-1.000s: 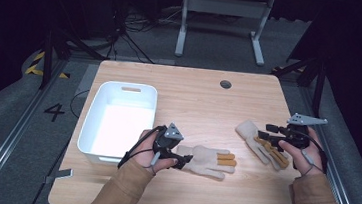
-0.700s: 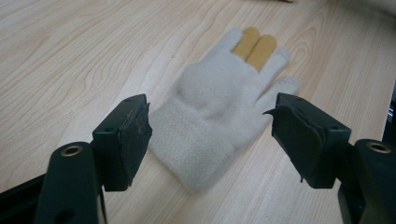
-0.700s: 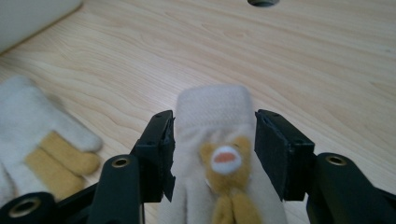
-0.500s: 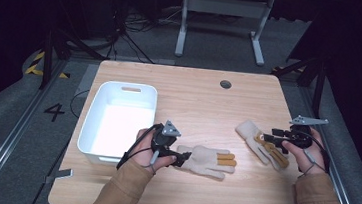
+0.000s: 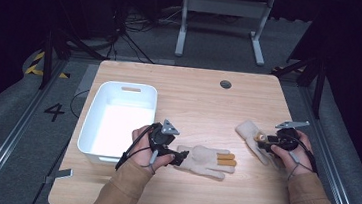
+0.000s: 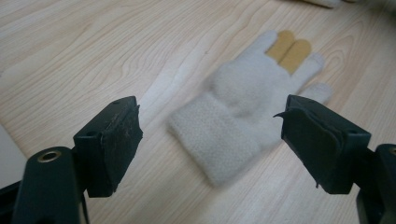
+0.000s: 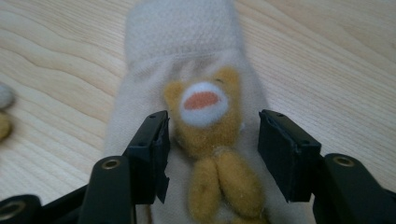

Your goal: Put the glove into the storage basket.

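White bin (image 5: 117, 121) sits at the table's (image 5: 199, 99) left. Your left gripper (image 5: 182, 157) is just right of it, low over the table; its fingers (image 6: 109, 140) have just been opening and stand spread, nothing between them, w/ the cream glove (image 5: 203, 160) lying flat just ahead, cuff nearest, two orange fingertips at the far end. Well apart to the right, 2nd cream glove (image 5: 252, 136) lies near the table's right edge. Your right gripper (image 5: 260, 140) is down over it, fingers (image 7: 149, 149) just been opening, spread either side of the glove's bear patch (image 7: 208, 121), not pinching it.
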### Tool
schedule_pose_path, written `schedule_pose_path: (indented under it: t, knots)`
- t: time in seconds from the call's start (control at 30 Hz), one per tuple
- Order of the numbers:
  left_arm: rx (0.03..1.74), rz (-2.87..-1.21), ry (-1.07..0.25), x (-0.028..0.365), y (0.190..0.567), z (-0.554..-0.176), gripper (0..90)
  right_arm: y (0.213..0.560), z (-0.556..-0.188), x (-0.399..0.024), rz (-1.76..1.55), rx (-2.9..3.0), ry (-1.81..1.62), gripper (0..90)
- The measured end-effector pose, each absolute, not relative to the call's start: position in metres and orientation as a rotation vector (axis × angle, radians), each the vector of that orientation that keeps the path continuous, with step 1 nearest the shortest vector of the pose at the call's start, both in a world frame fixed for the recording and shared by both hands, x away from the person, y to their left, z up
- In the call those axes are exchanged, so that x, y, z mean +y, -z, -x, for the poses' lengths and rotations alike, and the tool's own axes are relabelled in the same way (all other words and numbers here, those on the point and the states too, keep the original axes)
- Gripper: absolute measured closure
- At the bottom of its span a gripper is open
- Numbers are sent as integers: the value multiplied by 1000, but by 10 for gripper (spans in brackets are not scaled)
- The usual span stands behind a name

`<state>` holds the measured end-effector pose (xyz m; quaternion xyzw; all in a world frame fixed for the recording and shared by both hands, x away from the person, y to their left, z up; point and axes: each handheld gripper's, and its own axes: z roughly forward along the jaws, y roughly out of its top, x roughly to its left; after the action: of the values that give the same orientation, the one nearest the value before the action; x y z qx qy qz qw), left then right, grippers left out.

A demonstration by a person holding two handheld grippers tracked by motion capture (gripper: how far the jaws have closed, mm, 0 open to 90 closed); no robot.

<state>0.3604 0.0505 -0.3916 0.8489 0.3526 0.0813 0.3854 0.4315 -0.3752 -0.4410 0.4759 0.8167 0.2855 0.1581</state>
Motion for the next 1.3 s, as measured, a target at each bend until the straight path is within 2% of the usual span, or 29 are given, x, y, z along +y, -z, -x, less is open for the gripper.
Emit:
schedule_pose_path:
  t: [0.07,0.2,0.37,0.63,0.77,1.3]
  knots:
    - [899,-2163,-213,51,391,-360,205,442,-432,-374,-1356,2340,-808,444]
    - [885,-2159,-217,53,390,-361,213,442,-430,-373,-1355,2339,-794,575]
    - [852,-2153,-216,53,391,-362,202,440,-430,-373,-1329,2348,-775,641]
    - [819,-2141,-184,52,390,-362,201,431,-427,-376,-1306,2329,-786,657]
    - [795,-2138,-172,54,388,-362,171,423,-425,-378,-1280,2321,-811,660]
    - [760,-2165,-169,52,388,-360,176,388,-413,-371,-1138,2328,-914,666]
